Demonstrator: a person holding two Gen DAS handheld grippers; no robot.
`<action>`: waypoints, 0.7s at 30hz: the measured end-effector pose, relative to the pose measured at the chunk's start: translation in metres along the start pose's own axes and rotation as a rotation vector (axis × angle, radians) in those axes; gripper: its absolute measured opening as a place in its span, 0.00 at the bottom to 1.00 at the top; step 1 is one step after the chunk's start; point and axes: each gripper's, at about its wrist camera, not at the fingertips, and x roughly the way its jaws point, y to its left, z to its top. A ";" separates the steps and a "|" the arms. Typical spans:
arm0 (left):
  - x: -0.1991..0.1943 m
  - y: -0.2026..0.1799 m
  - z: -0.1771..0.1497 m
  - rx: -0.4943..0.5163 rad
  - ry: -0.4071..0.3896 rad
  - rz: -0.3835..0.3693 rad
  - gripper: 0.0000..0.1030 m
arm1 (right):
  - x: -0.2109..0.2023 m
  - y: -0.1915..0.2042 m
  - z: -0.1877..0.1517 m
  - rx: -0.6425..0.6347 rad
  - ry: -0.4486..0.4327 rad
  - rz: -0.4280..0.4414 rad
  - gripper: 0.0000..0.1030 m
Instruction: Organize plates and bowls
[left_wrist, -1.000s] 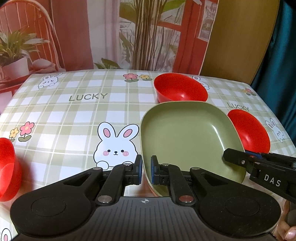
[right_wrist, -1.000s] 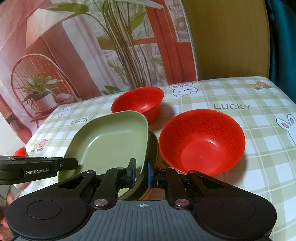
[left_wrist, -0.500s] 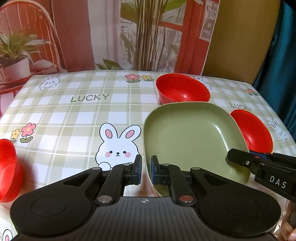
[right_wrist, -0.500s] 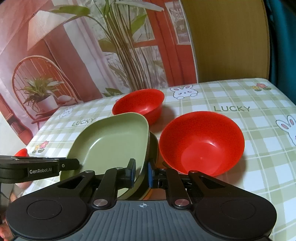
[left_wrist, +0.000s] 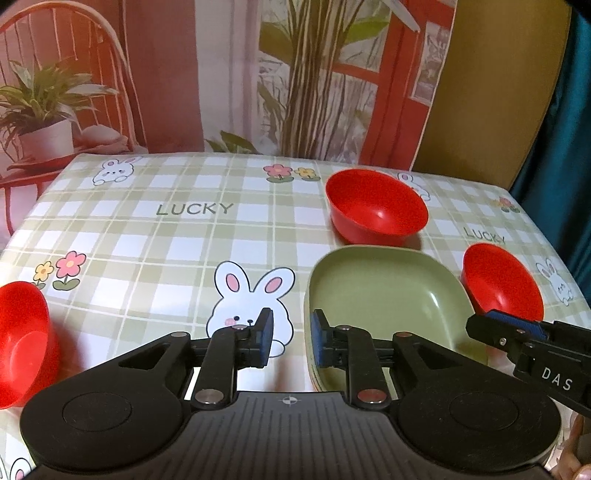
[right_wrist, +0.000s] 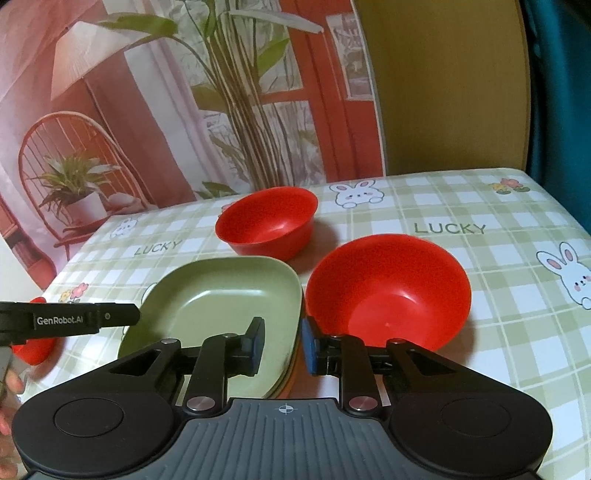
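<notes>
A green plate (left_wrist: 384, 295), squarish with rounded corners, lies flat on the desk (left_wrist: 177, 236), open side up, toward its near right part. Neither side looks clearly longer, so no long axis can be told. One corner points toward the left gripper (left_wrist: 290, 341), another toward the right gripper (right_wrist: 281, 343).

The right wrist view shows what the left does not: a second rim under the plate's near edge, so it sits on a stack (right_wrist: 284, 373) of at least one more plate.

Both grippers have just been opening. The left gripper's jaws are spread a little, and the plate's near left rim lies just inside the right-hand pad without being pinched. The right gripper's jaws are likewise parted, straddling the stack's near corner with no pad pressing on it.

Just beyond the plate stands a far red bowl (left_wrist: 376, 203), upright. A near red bowl (right_wrist: 388, 291) sits right beside the plate's right edge, tilted toward the camera. Only the left wrist view shows plainly a third red bowl (left_wrist: 22, 339) at the desk's left edge, well apart. A checked cloth with rabbits and the word LUCKY covers the desk.
</notes>
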 end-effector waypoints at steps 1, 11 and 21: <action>-0.002 0.002 0.001 -0.005 -0.005 0.001 0.22 | -0.001 0.000 0.001 -0.002 -0.006 -0.004 0.21; -0.023 0.018 0.012 -0.024 -0.065 0.011 0.23 | -0.009 0.005 0.005 -0.017 -0.032 -0.006 0.21; -0.051 0.050 0.024 -0.031 -0.121 0.057 0.23 | -0.012 0.024 0.017 -0.060 -0.055 0.014 0.21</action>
